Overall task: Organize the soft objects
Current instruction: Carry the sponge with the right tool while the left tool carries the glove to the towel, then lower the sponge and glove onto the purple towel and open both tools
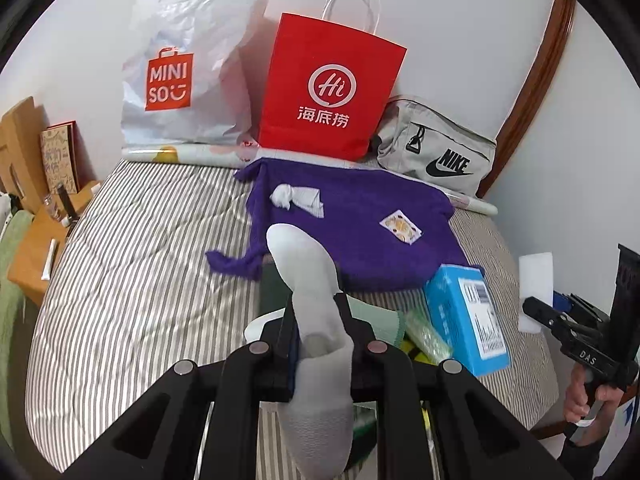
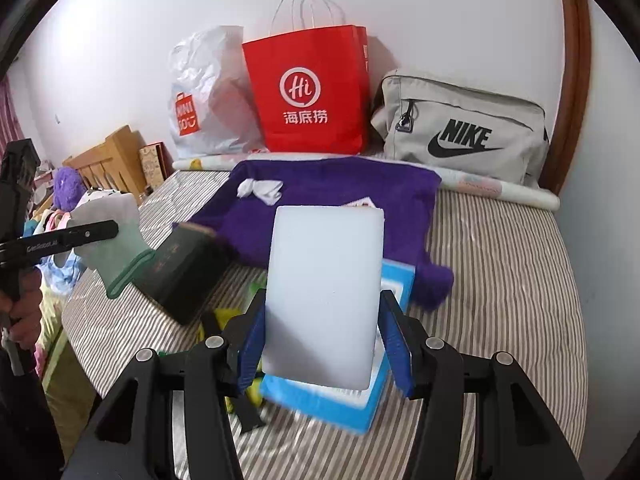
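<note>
Sock (image 1: pixel 308 280) in left tool (image 1: pixel 316 312); bags behind read MINISO (image 1: pixel 168 80), NIKE (image 1: pixel 448 164).

Left claw (image 1: pixel 314 312) clamped shut, right claw (image 2: pixel 324 320) half-spread — both gripping

Both wrist views look down, sharing the purple cloth (image 1: pixel 360 216).

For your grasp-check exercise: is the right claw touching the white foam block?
Touching. The right wrist view shows the right claw with its blue pads pressed against both side edges of the white foam block, which is held above the striped bed.
</note>
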Demonstrator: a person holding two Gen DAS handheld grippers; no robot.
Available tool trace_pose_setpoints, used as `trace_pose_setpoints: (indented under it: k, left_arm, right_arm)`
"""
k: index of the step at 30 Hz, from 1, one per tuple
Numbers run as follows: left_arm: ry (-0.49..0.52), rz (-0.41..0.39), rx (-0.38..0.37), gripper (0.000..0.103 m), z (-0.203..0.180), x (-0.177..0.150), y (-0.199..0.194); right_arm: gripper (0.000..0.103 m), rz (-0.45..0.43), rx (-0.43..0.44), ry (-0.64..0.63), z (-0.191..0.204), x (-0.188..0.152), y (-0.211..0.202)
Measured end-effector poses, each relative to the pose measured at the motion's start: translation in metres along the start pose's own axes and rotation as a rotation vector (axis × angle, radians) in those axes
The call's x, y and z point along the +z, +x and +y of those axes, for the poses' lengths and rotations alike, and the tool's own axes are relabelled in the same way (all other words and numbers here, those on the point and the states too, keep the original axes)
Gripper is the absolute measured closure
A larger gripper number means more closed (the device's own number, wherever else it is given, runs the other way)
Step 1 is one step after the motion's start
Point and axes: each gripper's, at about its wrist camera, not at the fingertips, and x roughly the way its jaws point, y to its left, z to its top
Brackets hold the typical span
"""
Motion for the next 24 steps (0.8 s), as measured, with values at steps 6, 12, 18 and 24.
trace_pose_setpoints:
  k: [6,12,18,24]
  left_arm:
    - [-0.011,0.02,-0.009,0.088,0.004,0.024,0.027]
    - [-0.05,0.035,-0.034,0.088,0.011,0.047,0.055]
    - [-0.048,0.064,-0.024,0.088,0.017,0.064,0.093]
    - [-0.1,0.092,-0.059,0.088,0.026,0.077,0.125]
  right_arm:
    - [0.05,0.019,0.006,0.005,-0.012,0.028,0.031]
    - [0.05,0.049,-0.005,-0.002,-0.021,0.054,0.064]
    - [0.05,0.111,-0.012,-0.003,-0.031,0.07,0.107]
    - [0.05,0.157,-0.016,-0.002,-0.037,0.078,0.14]
